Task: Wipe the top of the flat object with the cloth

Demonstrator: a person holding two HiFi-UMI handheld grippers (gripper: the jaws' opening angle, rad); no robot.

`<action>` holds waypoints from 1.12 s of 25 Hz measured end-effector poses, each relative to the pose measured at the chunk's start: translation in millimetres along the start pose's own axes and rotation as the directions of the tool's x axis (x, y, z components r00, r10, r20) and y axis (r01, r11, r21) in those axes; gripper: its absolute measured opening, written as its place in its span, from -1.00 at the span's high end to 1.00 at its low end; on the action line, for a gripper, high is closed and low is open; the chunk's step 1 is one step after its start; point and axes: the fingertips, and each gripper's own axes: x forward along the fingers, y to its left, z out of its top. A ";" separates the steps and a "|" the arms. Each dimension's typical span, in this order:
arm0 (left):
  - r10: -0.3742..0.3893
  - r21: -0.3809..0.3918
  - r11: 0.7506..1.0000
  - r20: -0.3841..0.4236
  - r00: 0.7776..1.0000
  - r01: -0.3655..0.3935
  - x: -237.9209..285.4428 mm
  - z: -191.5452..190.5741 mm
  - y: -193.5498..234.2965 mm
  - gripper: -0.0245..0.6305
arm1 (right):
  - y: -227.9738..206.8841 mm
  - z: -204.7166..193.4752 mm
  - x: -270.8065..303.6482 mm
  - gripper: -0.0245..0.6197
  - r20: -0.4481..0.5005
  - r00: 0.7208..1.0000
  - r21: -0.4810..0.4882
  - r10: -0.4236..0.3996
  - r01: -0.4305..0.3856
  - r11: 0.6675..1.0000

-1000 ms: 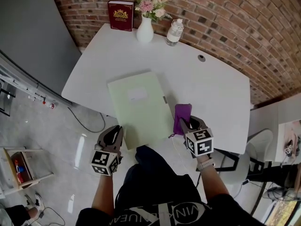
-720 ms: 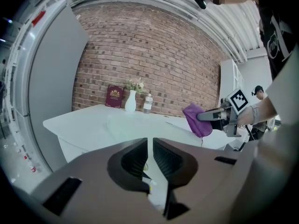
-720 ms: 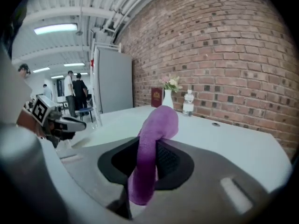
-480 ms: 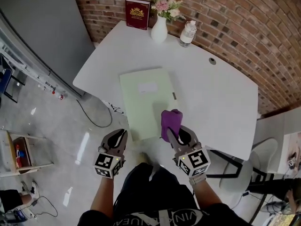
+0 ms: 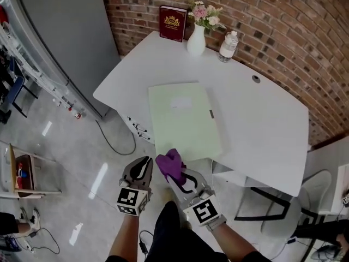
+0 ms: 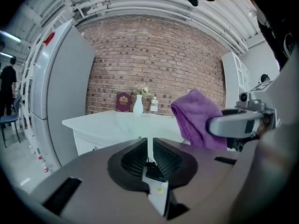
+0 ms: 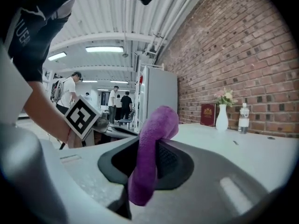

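Note:
A pale green flat folder (image 5: pixel 182 119) lies on the white table (image 5: pixel 262 124), its near edge close to the table's front edge. My right gripper (image 5: pixel 175 174) is shut on a purple cloth (image 5: pixel 169 164), which bunches up out of the jaws just short of the folder's near edge, off the table's front. In the right gripper view the cloth (image 7: pixel 148 148) hangs between the pads and drapes down. My left gripper (image 5: pixel 140 171) hangs beside it to the left, shut and empty (image 6: pixel 148 149). From there the cloth (image 6: pixel 198 118) shows at the right.
A red book (image 5: pixel 172 23), a white vase with flowers (image 5: pixel 197 40) and a water bottle (image 5: pixel 228 45) stand at the table's far edge against the brick wall. A grey cabinet (image 5: pixel 65 37) stands to the left. A cable (image 5: pixel 117 141) lies on the floor.
The right gripper has lifted the purple cloth off the table beside the folder and carried it left and nearer, to the folder's near edge. The left gripper stayed shut.

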 end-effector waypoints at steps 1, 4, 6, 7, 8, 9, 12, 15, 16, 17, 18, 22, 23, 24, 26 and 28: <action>0.017 -0.001 1.000 0.015 1.000 -0.017 -1.3 -0.3 2.0 0.81 | 4.1 -5.8 3.6 0.68 0.006 1.000 -0.024 -0.007 0.008 1.000; 0.035 -0.021 0.999 0.043 0.998 -0.035 -7.0 -3.0 -0.4 0.81 | 12.1 -16.5 11.1 0.68 0.046 0.999 -0.060 -0.009 0.011 0.998; 0.016 0.000 1.000 0.048 0.999 -0.016 -9.2 -5.8 -10.7 0.81 | 12.3 -23.5 12.2 0.68 0.050 0.999 -0.094 -0.015 0.020 0.995; 0.004 0.015 1.000 0.047 0.999 -0.005 -10.3 -8.0 -16.1 0.81 | 10.2 -27.0 11.3 0.68 0.050 0.998 -0.111 -0.026 0.031 0.993; -0.004 0.027 1.000 0.044 0.999 0.003 -11.9 -10.7 -20.3 0.81 | 6.7 -30.3 9.4 0.68 0.052 0.998 -0.121 -0.039 0.046 0.992; -0.008 0.032 0.999 0.043 0.999 0.007 -13.9 -13.7 -22.8 0.81 | 2.1 -33.7 6.8 0.68 0.051 0.997 -0.127 -0.056 0.062 0.990; -0.003 0.018 1.000 0.040 0.999 0.002 -21.5 -23.0 -24.7 0.81 | -15.7 -45.0 -6.2 0.68 0.028 0.994 -0.134 -0.110 0.113 0.984; -0.002 0.009 1.000 0.033 0.999 0.002 -23.0 -27.3 -28.3 0.81 | -41.8 -51.1 -24.7 0.68 0.018 0.984 -0.120 -0.179 0.180 0.976; -0.006 0.010 1.000 0.030 1.000 0.006 -22.2 -27.8 -30.5 0.81 | -51.4 -52.9 -31.3 0.68 0.012 0.979 -0.115 -0.205 0.205 0.972; -0.011 0.011 1.000 0.027 1.000 0.011 -21.1 -28.2 -32.9 0.81 | -60.8 -55.3 -37.9 0.68 0.005 0.973 -0.106 -0.231 0.230 0.967; -0.015 0.013 1.000 0.024 1.000 0.015 -19.9 -28.5 -35.4 0.81 | -69.8 -58.4 -44.7 0.68 -0.004 0.966 -0.094 -0.257 0.255 0.962; -0.036 0.021 0.999 0.025 0.999 0.035 -14.8 -26.8 -46.7 0.81 | -101.0 -69.3 -68.6 0.68 -0.031 0.942 -0.061 -0.335 0.332 0.941; -0.040 0.023 0.999 0.027 0.999 0.039 -14.1 -25.3 -48.8 0.81 | -107.9 -70.8 -73.6 0.68 -0.035 0.936 -0.050 -0.351 0.349 0.936; -0.042 0.024 0.999 0.029 0.999 0.041 -13.6 -23.7 -50.5 0.81 | -114.7 -72.3 -78.8 0.68 -0.039 0.929 -0.036 -0.369 0.367 0.929; -0.043 0.025 0.999 0.031 0.999 0.042 -13.1 -20.2 -52.8 0.81 | -127.7 -76.0 -88.8 0.68 -0.050 0.913 -0.014 -0.404 0.404 0.915; -0.039 0.023 0.999 0.030 0.999 0.038 -12.4 -17.4 -53.6 0.81 | -138.8 -80.1 -97.3 0.68 -0.065 0.900 -0.004 -0.432 0.433 0.902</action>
